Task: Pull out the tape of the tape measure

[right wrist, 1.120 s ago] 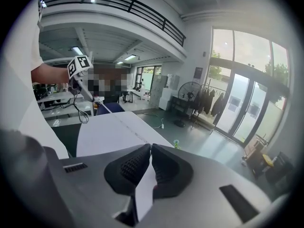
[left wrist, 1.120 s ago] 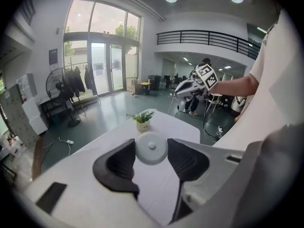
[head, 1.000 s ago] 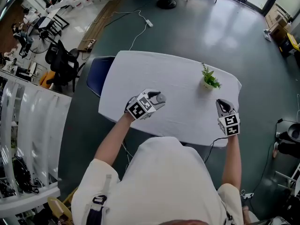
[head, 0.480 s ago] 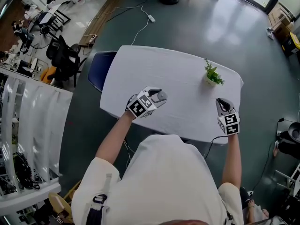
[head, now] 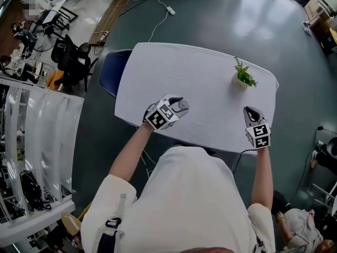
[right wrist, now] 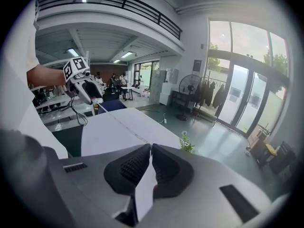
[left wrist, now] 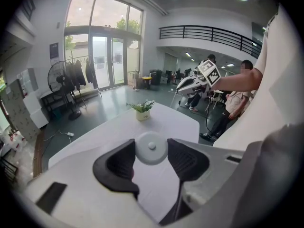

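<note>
No word, number or brand can be read anywhere. The cube [head: 159,118] on the left tongs [head: 181,105] and the cube [head: 259,134] on the right tongs [head: 251,112] carry only black-and-white square patterns, no letters. The plant pot [left wrist: 142,116] near the counter's [head: 174,67] far right corner has a faint mark, and a dark wall plaque [left wrist: 52,50] hangs beside the glass doors; both are too small to read.

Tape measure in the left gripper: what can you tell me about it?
The tape measure is a round white case, plastic by its look, with a stud at its centre. The left gripper clamps its rim, above the white table. Its thin tape runs out to the right gripper, whose jaws are shut on its end.
</note>
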`<state>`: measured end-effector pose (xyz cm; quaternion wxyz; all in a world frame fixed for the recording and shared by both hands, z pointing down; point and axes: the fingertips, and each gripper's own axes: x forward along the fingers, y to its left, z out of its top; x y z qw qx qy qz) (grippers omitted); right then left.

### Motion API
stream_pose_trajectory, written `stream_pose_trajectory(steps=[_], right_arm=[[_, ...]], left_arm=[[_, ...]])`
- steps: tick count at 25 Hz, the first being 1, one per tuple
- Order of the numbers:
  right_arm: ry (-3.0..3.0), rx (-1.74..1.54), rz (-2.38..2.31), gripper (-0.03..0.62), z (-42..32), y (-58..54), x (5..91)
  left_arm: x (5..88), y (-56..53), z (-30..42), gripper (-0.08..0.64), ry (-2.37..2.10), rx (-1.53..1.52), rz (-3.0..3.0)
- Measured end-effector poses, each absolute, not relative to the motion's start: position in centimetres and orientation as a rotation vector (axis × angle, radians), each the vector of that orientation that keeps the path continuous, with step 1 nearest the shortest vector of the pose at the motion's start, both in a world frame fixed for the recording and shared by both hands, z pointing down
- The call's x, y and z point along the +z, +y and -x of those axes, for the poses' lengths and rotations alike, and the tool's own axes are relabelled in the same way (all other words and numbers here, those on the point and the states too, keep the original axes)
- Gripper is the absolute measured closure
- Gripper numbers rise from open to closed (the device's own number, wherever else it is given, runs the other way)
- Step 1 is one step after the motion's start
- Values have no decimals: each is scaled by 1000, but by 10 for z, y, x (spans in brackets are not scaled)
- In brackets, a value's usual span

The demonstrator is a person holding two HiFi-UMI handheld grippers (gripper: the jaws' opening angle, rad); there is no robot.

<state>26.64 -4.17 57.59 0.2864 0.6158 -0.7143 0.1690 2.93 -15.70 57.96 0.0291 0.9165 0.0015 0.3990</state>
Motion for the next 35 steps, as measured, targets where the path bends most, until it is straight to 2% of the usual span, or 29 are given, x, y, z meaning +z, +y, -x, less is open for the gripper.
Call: stream_pose_trajectory(steps=[19,35], right_arm=[[-1811,686,-1548,551,-227,-53,665],[-1693,980,-1482,551,-188,-68,781]], left_arm=[[679,-187,-13,342,7,1342,-2692],[797,-220,-22,342,51,1489,-2561]])
